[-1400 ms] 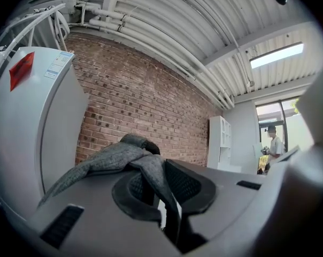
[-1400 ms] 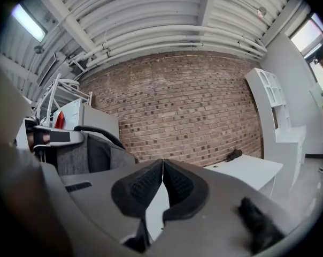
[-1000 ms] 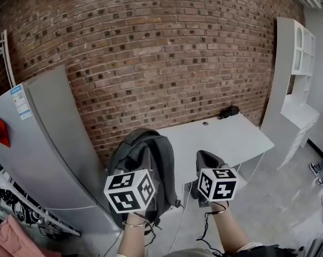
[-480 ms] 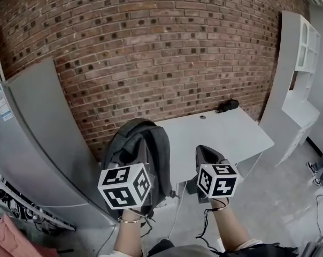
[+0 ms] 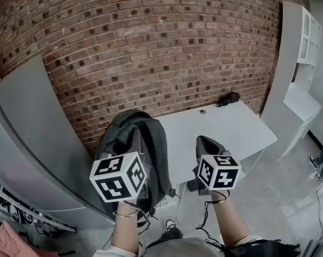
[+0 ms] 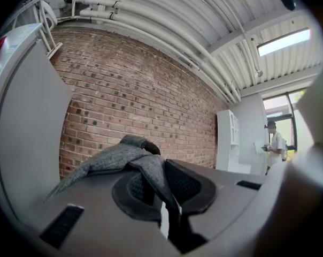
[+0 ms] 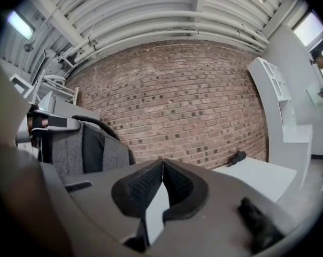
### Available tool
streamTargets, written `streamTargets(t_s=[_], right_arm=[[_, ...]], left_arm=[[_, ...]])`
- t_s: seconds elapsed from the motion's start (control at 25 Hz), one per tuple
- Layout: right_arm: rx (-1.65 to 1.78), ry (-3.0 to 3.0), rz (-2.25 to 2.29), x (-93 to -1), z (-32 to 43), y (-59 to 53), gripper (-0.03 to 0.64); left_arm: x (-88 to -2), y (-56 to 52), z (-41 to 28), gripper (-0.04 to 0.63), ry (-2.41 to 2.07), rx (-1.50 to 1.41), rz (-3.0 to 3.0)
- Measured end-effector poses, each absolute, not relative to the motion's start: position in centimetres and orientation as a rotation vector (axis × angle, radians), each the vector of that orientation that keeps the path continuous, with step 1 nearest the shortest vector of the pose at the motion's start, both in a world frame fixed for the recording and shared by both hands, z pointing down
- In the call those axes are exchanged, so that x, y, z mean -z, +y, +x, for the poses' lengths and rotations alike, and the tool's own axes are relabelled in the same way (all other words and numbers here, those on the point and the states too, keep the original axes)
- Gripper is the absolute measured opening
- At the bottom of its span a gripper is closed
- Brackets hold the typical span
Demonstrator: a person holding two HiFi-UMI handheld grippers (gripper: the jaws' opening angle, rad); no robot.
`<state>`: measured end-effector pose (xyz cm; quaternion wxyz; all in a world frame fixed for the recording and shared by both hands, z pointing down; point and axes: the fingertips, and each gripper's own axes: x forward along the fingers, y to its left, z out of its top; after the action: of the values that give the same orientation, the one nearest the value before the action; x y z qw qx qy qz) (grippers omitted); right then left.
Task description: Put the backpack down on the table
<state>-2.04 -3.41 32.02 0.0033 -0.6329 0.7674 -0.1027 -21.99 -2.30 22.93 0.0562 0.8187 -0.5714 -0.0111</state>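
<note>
Backpack (image 5: 151,143): grey, hanging with its long axis upright, strap clamped in left tool (image 6: 162,182).
Right tool (image 7: 162,182): jaws together, empty, just beside the bag.
Counter (image 5: 231,135): ahead and right of the bag, not yet under it.

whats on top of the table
A small black object at the table's back edge, and a round spot near it. The backpack hides its left end.

Bottom of the backpack (image 5: 151,138) behind the left tool (image 6: 162,186); dark item (image 5: 228,98) indistinct.
</note>
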Motion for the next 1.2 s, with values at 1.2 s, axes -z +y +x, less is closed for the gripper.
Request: streamTargets(t_s=[1.2], right_arm=[[0.294, 2.474, -1.965, -32.3, -1.8, -24.7, 0.031]], left_arm=[[-24.1, -22.8, -20.3, 0.052, -1.697, 0.017, 2.451]])
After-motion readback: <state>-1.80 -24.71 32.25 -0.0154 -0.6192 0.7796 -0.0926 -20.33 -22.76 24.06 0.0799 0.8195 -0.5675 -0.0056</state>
